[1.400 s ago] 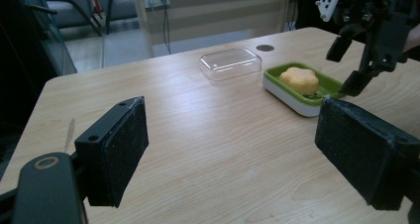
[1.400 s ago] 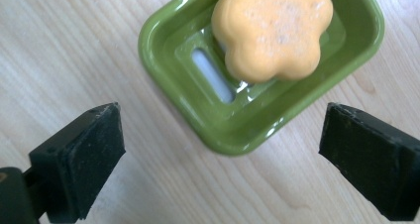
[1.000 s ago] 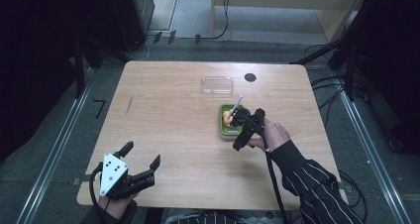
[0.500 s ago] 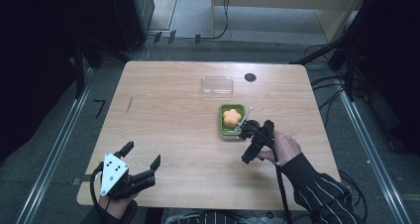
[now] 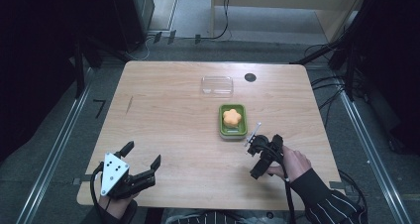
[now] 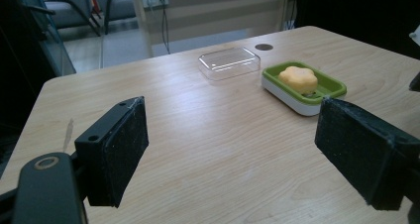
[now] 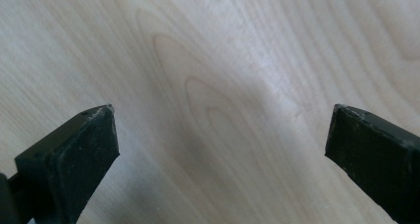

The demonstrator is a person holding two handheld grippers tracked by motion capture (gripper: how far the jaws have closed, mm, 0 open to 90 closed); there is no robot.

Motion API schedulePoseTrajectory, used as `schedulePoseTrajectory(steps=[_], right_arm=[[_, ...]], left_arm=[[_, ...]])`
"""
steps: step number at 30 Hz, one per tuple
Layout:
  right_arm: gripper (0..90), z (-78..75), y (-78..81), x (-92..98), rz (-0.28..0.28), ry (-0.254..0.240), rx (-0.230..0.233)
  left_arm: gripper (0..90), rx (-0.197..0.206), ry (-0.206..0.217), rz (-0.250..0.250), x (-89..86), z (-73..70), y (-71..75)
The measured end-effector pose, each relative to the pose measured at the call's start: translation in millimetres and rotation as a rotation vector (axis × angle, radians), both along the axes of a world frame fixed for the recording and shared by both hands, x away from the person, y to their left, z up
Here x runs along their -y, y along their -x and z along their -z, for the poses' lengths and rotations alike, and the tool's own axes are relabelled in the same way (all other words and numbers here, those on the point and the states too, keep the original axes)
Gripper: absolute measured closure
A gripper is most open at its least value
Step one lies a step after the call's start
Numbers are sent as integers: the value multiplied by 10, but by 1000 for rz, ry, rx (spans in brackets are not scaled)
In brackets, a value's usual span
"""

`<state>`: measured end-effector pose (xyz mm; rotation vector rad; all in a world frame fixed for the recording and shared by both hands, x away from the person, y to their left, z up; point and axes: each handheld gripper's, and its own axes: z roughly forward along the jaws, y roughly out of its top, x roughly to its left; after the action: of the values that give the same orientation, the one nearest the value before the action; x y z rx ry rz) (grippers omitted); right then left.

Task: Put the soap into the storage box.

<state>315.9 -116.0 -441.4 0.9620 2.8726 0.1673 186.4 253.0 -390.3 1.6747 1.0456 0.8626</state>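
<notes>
Right claw (image 5: 261, 153) had backed off the green dish (image 5: 233, 131), jaws apart and empty (soap (image 5: 232, 117) left inside); left claw (image 5: 134, 170) waited open, clear lid (image 5: 217, 84) likely next.

High view looks down on the whole table (image 5: 163, 115); left gripper view shares it, low; right gripper view, probably close, faces wood.

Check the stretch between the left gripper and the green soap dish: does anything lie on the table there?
Nothing: in the left gripper view, bare wood runs from the left gripper to the green soap dish; the high view agrees.
</notes>
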Motion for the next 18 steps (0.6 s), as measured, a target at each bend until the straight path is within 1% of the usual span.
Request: schedulePoseTrajectory(steps=[3, 5, 6, 9, 10, 12, 18], right_arm=[[1, 30, 63, 59, 1, -3, 2], [1, 50, 112, 87, 14, -9, -10], [2, 59, 129, 101, 10, -3, -10], [1, 74, 172, 141, 13, -5, -18], [1, 77, 192, 150, 25, -7, -16], [2, 84, 216, 178, 23, -6, -24], [2, 122, 297, 238, 29, -1, -27]], left_arm=[[137, 1, 2, -3, -3, 1, -1], [137, 0, -2, -1, -3, 1, -3], [137, -1, -2, 1, -1, 1, -2], [137, -1, -4, 2, -1, -1, 0], [137, 1, 2, -3, 0, 0, 0], [137, 1, 2, -4, -1, 0, -2], [137, 2, 2, -2, 1, -1, -1]])
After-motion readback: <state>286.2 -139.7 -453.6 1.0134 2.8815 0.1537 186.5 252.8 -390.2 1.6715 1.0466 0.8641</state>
